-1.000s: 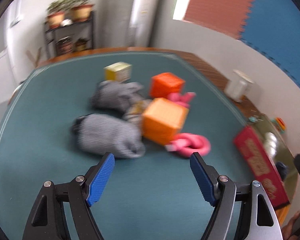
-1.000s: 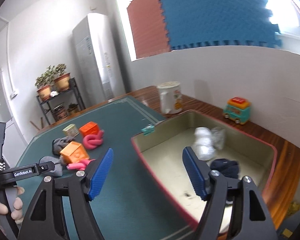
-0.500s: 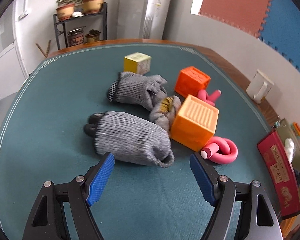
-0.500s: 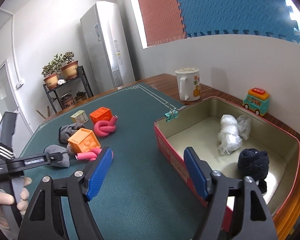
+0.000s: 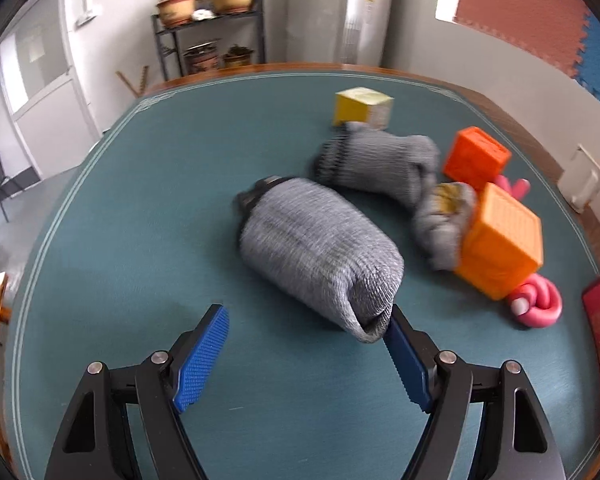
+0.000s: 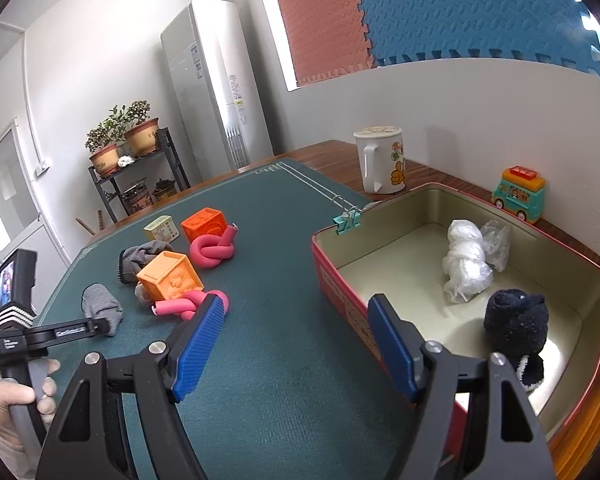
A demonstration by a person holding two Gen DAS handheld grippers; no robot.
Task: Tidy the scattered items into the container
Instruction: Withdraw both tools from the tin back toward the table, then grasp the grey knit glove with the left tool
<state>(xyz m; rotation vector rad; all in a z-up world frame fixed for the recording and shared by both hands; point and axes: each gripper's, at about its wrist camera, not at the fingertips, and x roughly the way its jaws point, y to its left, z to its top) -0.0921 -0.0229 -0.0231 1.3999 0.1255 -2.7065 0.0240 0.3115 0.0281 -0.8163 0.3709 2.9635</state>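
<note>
We see two grey socks [image 5: 320, 244] near our released left gripper [image 5: 306, 354]; right gripper [image 6: 296, 344] released too.

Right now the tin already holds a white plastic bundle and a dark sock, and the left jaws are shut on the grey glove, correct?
Not quite: the left wrist view shows the left gripper open, its jaws apart at the grey glove. The tin's contents are as you say.
</note>
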